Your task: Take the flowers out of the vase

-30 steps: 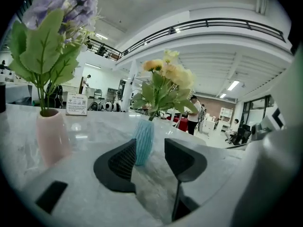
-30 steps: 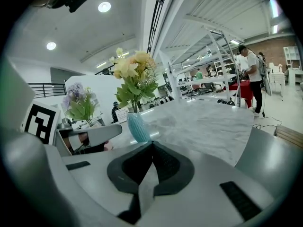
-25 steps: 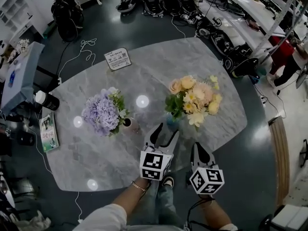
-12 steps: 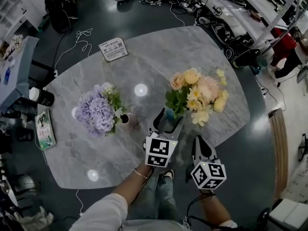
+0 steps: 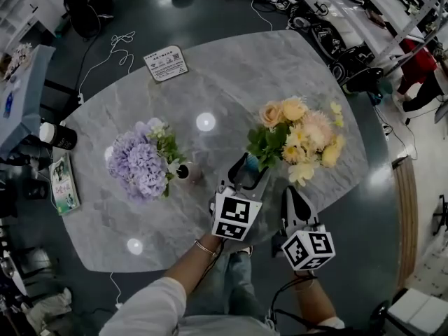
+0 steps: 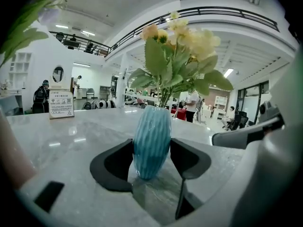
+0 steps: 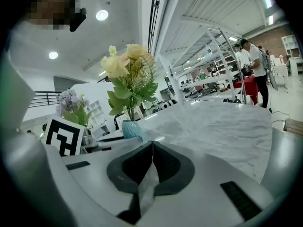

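The right gripper (image 5: 290, 192) hangs at the near edge of the tabletop (image 5: 231, 75), its fingers pressed together on nothing. The left gripper (image 5: 252, 172), short of the vase a second ago, now straddles the ribbed blue vase (image 6: 151, 141); its fingers have just been closing and meet its sides. The vase stands upright, right of centre, with the yellow and peach flowers (image 5: 302, 133) all in it, leaning rightward.

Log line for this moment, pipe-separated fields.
left hand-held gripper: jaws just closed in, touching blue vase | right hand-held gripper: shut, empty | flowers: in vase
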Demonstrator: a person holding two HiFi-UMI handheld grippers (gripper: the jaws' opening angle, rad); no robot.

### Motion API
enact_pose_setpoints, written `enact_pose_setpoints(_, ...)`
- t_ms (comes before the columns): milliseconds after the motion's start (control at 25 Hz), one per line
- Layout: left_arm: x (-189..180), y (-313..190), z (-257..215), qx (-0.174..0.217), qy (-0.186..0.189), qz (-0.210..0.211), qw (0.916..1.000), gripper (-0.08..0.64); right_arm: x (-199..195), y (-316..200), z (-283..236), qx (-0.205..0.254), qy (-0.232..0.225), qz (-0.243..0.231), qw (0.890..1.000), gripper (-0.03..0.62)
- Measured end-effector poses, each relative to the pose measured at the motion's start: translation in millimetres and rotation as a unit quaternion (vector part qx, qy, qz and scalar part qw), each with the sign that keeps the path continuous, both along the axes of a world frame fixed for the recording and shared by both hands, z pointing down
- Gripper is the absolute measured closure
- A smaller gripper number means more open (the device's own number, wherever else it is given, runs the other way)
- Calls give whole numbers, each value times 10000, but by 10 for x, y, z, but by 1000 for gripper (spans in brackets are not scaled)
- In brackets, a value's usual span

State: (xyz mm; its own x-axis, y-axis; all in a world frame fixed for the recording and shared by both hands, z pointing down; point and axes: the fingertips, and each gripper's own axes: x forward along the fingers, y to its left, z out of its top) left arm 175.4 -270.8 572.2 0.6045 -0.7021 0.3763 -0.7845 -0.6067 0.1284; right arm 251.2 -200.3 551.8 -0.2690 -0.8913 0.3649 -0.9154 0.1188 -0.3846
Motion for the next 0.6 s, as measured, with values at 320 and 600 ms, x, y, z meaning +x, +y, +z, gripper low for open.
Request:
enact_pose_setpoints(320,-6,2,10,44,-31,59,10000,305,-118,-259,-218,497,-291,-341,9978,584)
enact_pose_setpoints(600,-4,8,6,40,-48,57,10000,307,-337,-415,-361,751,-545,-732,9930,512)
